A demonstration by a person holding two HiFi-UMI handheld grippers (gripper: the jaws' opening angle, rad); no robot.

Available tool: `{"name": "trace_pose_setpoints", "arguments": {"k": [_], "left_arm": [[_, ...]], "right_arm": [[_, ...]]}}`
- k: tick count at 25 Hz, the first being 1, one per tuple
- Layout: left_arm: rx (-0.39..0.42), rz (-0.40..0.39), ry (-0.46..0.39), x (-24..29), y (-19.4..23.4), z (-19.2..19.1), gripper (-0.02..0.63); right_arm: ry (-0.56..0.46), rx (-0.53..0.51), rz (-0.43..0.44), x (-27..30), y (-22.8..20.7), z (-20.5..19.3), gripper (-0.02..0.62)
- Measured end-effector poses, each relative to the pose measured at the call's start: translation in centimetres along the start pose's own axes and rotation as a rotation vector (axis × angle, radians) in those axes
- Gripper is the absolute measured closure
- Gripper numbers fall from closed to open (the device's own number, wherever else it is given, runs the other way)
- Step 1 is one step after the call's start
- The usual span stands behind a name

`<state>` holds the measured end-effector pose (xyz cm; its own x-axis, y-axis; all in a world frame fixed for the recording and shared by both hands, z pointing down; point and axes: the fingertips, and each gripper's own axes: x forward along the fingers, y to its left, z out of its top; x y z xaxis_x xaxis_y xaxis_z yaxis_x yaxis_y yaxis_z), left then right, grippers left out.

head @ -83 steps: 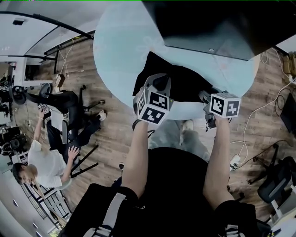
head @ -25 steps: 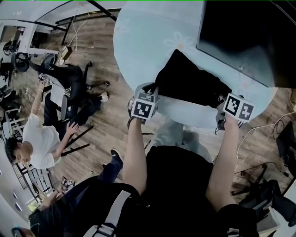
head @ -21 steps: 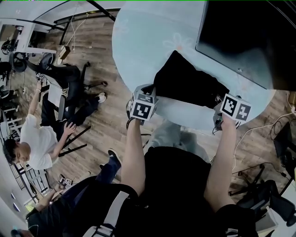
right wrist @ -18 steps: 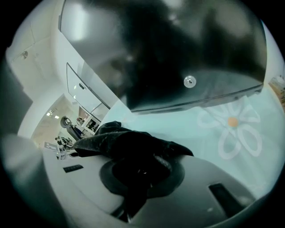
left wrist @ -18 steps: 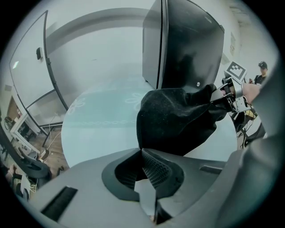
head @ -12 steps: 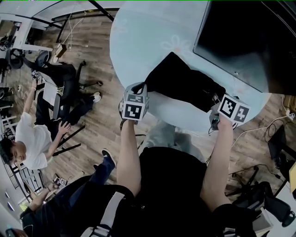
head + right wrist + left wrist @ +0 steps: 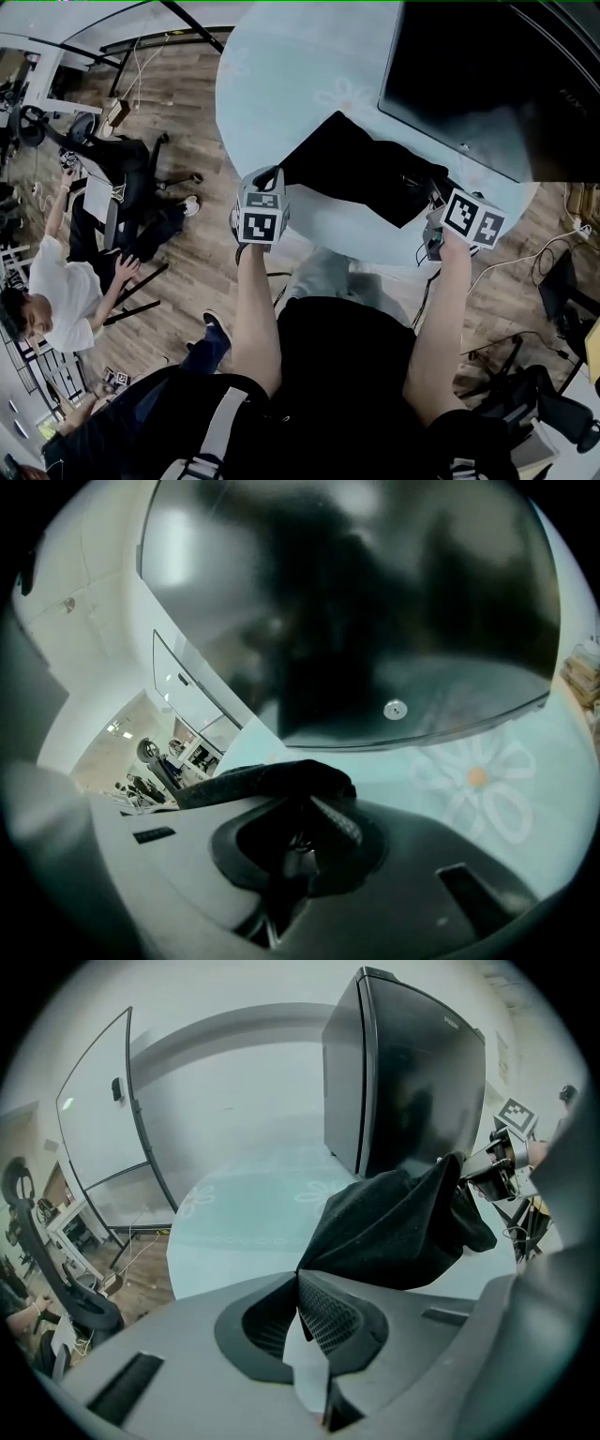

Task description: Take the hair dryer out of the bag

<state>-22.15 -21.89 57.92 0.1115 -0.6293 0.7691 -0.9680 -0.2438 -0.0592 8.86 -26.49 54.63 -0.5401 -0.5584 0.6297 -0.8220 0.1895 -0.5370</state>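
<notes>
we hold the black bag [image 7: 361, 173] by its two ends, over the near edge of the round pale-blue worktop [image 7: 281, 84]. the left gripper [image 7: 298, 1277] has its fingers [image 7: 330, 1321] pressed together on a corner of the cloth. in the left gripper view the fabric runs straight out of the pinch and fans away toward the other hand. the right gripper [image 7: 311, 810] pinches the opposite end. a thick fold of dark cloth and a small shiny bit, maybe a zip pull, are caught between its fingers, so they stand slightly apart around that bulk.

we cannot see the hair dryer in any view. we judge it sits inside the bag, since the cloth hangs full in the middle between the two grips. holding both ends like this shares the weight and draws the fabric out, which we think is meant to find or spread the mouth before anything comes out. so the task looks barely begun: the bag is gripped, nothing is out.

a big dark screen [image 7: 469, 75] stands close behind the bag on the worktop, so there is little room to swing the load away from us. the risk we see is thin cloth slipping from the left pinch and the dryer dropping onto the worktop.
</notes>
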Motion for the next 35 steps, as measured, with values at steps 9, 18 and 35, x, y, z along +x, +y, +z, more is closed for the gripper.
{"name": "trace_pose_setpoints", "arguments": {"k": [9, 18, 35], "left_arm": [[-0.011, 0.029, -0.025, -0.7, -0.2, 0.7, 0.597], [-0.020, 0.044, -0.035, -1.5, -0.8, 0.3, 0.597], [-0.065, 0.079, -0.058, -3.2, 0.7, -0.8, 0.595]], "right_arm": [[-0.049, -0.009, -0.048, -2.6, -1.8, 0.5, 0.568], [-0.097, -0.013, -0.086, -5.4, -3.4, 0.9, 0.568], [-0.213, 0.043, -0.159, -9.0, -7.4, 4.2, 0.568]]}}
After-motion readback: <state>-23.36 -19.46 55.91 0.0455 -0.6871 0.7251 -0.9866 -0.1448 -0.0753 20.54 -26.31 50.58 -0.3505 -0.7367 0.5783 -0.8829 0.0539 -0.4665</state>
